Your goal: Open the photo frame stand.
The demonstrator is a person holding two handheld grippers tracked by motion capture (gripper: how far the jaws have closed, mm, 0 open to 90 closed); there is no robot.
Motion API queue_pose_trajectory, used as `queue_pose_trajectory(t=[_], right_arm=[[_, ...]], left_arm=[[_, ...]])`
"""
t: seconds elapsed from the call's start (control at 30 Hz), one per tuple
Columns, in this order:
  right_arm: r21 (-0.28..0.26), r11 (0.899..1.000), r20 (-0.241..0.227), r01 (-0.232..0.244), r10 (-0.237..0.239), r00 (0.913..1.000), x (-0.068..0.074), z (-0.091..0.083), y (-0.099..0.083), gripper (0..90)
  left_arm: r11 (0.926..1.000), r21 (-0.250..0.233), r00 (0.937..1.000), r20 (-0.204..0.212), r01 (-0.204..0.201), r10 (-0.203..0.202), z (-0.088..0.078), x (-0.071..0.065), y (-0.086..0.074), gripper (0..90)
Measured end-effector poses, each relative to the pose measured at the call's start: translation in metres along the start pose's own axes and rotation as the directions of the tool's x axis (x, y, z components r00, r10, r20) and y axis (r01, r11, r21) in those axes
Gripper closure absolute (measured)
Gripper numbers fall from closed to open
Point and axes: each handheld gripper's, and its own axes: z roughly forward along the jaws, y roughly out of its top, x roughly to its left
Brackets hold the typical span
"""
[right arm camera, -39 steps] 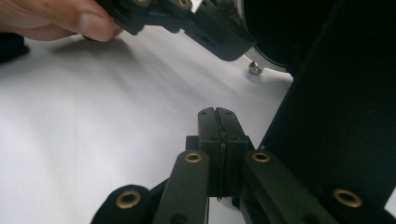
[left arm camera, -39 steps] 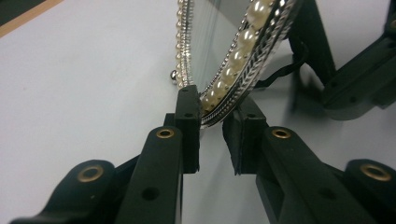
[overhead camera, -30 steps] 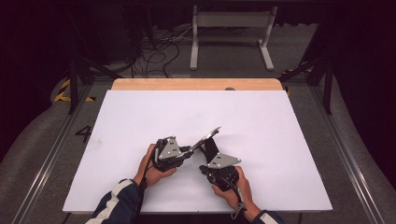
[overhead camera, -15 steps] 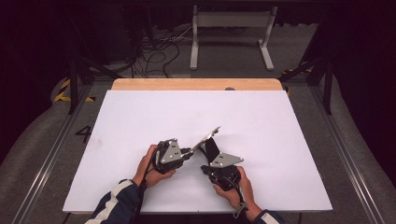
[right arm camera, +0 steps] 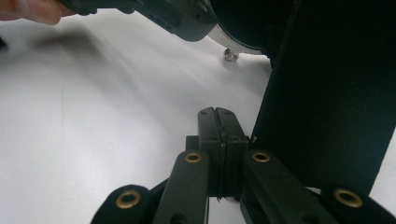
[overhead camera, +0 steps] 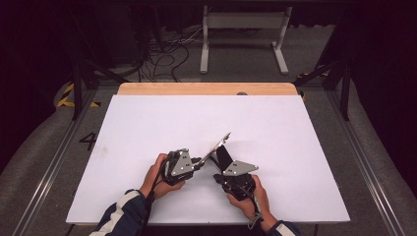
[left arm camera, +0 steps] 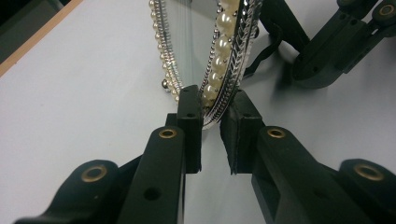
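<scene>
Near the front edge of the table [overhead camera: 147, 123] sits the picture frame [overhead camera: 216, 146], tilted, lower edge toward the person, upper edge leaning away. Left tongs [overhead camera: 199, 162] come in from its left, clamped on the frame's rim [left arm camera: 219, 102], one jaw on each face. Right tongs [right arm camera: 217, 116] sit just right of the left ones, behind the frame, jaws pressed together beside its back stand [right arm camera: 322, 93]. Far half of the table lies beyond.

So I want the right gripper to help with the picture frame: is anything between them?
Nothing visible. The right gripper, jaws shut, sits beside the frame's black stand, with bare table between. The left gripper clamps the picture frame by its pearl edge.
</scene>
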Motion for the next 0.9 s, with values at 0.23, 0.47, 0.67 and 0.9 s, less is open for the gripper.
queue_pose_trajectory(t=[0.23, 0.47, 0.67, 0.9], right_arm=[[0.000, 1.000, -0.013, -0.007, 0.007, 0.9999, -0.004, -0.001, 0.000, 90.0], [-0.001, 1.000, -0.005, -0.010, 0.010, 0.9999, -0.008, -0.003, -0.001, 90.0], [0.010, 1.000, -0.001, -0.019, 0.019, 0.9998, -0.015, -0.007, -0.003, 90.0], [0.015, 1.000, -0.002, -0.010, 0.010, 0.9999, -0.015, -0.006, -0.002, 90.0]], left_arm=[[0.9998, -0.015, 0.9997, 0.022, 0.013, -0.012, 0.000, 0.001, 0.000, 77.6], [0.9997, -0.023, 0.9995, 0.031, -0.004, 0.004, 0.000, -0.004, 0.002, 77.0], [0.9996, -0.025, 0.9989, 0.044, -0.015, 0.016, 0.000, -0.008, 0.004, 75.9], [0.9996, -0.029, 0.9987, 0.050, 0.002, -0.001, 0.000, -0.007, 0.003, 75.6]])
